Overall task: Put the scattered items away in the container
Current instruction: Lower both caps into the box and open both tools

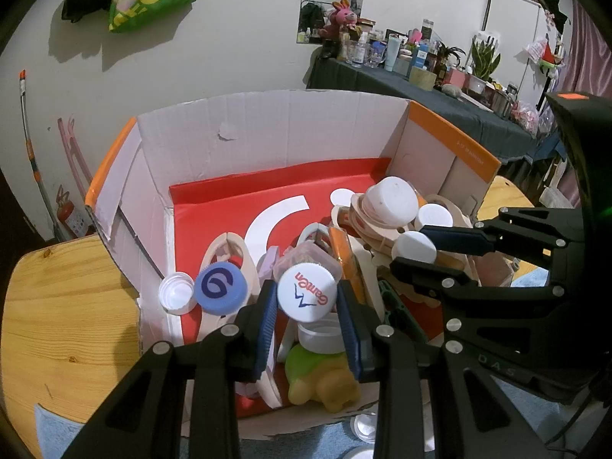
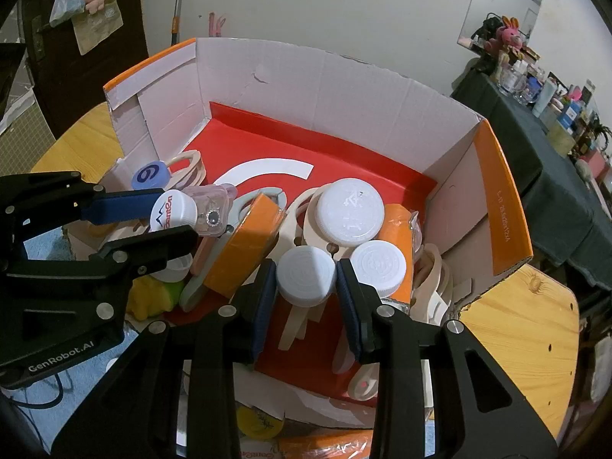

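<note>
Blue pads of the left tool (image 1: 308, 308) clamp a white cap (image 1: 308, 292) printed with red and blue lettering, holding it over the near left part of the box (image 1: 267, 126). The right tool (image 2: 306, 287) grips a plain white cap (image 2: 306, 276) in the same way, its pads pressed to the cap's ribbed sides, above the near right part of the box. Each tool shows in the other's view, reaching in from the side.

Just left of the lettered cap sit a blue cap (image 1: 218, 286) with a dark swirl and, touching it, an upturned white cap (image 1: 176, 292). Below the left tool lie a clear tub (image 1: 319, 338) and a yellow-green toy (image 1: 323, 380). Beside the right tool's cap sits a second white cap (image 2: 378, 266), and behind both a larger white lid (image 2: 351, 212). An orange block (image 2: 244, 246) wrapped in film leans tilted to the left, over pale wooden rings (image 2: 191, 164) and a small clear case (image 2: 212, 210).

The box is white cardboard with orange edges and a red floor bearing a white arc. It stands on a wooden worktop (image 2: 524, 329). More caps (image 1: 363, 426) lie outside, on a blue cloth (image 1: 317, 441) at the box's near edge.
</note>
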The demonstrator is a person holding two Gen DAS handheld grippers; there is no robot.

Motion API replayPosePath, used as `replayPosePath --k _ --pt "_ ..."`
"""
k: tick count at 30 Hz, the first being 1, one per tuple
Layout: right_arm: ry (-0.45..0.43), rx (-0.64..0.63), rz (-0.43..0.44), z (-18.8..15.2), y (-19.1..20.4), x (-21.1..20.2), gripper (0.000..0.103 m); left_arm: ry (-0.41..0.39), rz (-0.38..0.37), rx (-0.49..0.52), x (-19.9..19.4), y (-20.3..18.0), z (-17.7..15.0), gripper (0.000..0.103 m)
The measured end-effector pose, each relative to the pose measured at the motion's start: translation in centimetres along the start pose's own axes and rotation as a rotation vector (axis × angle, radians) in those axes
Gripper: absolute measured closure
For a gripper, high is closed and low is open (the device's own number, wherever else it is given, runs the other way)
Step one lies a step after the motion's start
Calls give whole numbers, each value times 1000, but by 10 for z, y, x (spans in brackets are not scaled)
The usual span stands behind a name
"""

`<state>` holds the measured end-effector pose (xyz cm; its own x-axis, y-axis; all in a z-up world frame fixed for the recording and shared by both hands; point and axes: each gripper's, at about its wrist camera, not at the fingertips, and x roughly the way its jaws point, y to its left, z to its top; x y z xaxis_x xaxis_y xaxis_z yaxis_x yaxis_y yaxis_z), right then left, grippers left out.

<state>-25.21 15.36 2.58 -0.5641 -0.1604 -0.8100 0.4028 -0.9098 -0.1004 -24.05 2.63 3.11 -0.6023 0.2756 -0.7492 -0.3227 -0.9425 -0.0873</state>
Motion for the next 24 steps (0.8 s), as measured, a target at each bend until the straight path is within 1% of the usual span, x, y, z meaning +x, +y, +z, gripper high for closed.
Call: replayPosePath --k 24 --pt "0 1 -13 -1 1 1 72 2 -9 0 1 -2 -1 69"
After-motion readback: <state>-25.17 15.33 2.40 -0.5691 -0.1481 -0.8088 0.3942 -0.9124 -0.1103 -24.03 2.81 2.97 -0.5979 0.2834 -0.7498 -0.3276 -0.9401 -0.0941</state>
